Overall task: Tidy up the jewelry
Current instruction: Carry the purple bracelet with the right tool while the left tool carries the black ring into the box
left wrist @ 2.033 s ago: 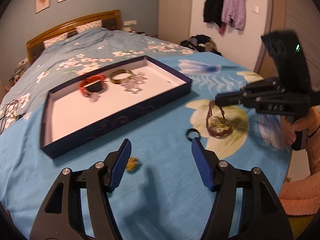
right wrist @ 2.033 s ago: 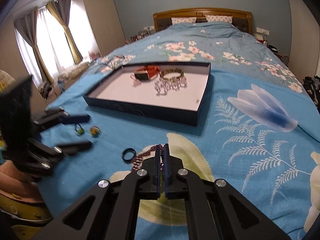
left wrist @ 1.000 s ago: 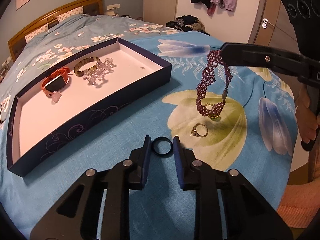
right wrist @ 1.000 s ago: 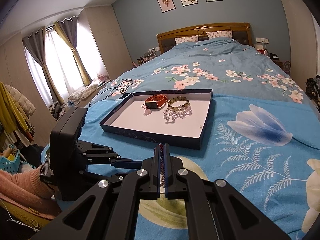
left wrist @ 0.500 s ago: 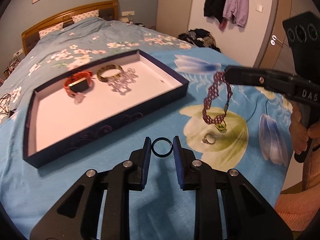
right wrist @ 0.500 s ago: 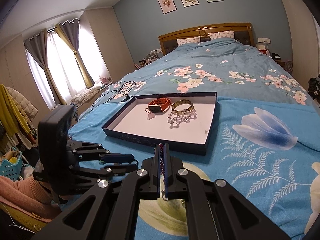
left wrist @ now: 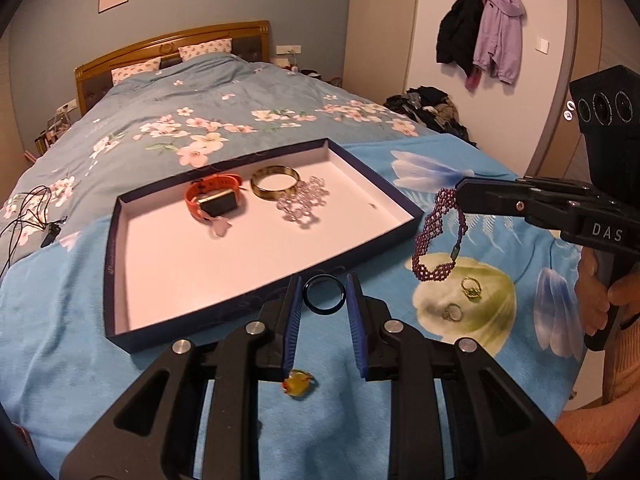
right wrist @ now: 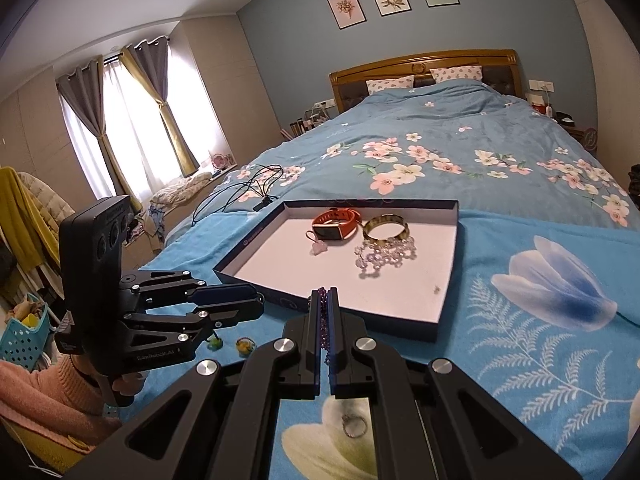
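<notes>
Right wrist: floral blue bedspread (right wrist: 460,152)

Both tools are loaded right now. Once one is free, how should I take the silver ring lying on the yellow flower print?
Pinch the silver ring across its thin band, not the stone. It seems to lie nearly flat on the blanket, so probably come steeply from above, one finger inside the hoop, one outside. Stay on the near side, away from the gold ring just beyond it.
</notes>
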A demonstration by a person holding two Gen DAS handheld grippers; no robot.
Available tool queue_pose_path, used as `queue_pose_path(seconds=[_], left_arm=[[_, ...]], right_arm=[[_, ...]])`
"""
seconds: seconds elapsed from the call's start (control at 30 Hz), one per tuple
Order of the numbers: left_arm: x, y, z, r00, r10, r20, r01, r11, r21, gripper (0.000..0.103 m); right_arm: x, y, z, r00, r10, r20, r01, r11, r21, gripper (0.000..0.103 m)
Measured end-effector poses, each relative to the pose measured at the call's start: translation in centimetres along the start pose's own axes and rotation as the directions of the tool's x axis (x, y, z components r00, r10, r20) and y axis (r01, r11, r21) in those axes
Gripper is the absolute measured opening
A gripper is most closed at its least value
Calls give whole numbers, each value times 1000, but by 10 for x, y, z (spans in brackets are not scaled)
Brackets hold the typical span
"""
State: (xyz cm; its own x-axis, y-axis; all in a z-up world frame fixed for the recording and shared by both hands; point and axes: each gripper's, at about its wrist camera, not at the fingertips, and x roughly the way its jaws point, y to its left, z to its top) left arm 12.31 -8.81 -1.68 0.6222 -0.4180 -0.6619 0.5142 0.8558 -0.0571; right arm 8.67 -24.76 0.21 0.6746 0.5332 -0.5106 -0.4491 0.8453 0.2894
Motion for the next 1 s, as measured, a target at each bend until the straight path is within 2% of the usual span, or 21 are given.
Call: queue_pose_path(seconds=[0.43, 1.0], left_arm=[[-4, 14, 8, 999, 37, 21, -37, 999, -27, 23], [-1, 45, 18, 995, 98, 34, -95, 993, -67, 23]], right_arm=[[19, 5, 15, 1000, 22, -6, -22, 1000, -3, 2], [44, -5, 37, 1000, 11, -5, -11, 1000, 16, 2]])
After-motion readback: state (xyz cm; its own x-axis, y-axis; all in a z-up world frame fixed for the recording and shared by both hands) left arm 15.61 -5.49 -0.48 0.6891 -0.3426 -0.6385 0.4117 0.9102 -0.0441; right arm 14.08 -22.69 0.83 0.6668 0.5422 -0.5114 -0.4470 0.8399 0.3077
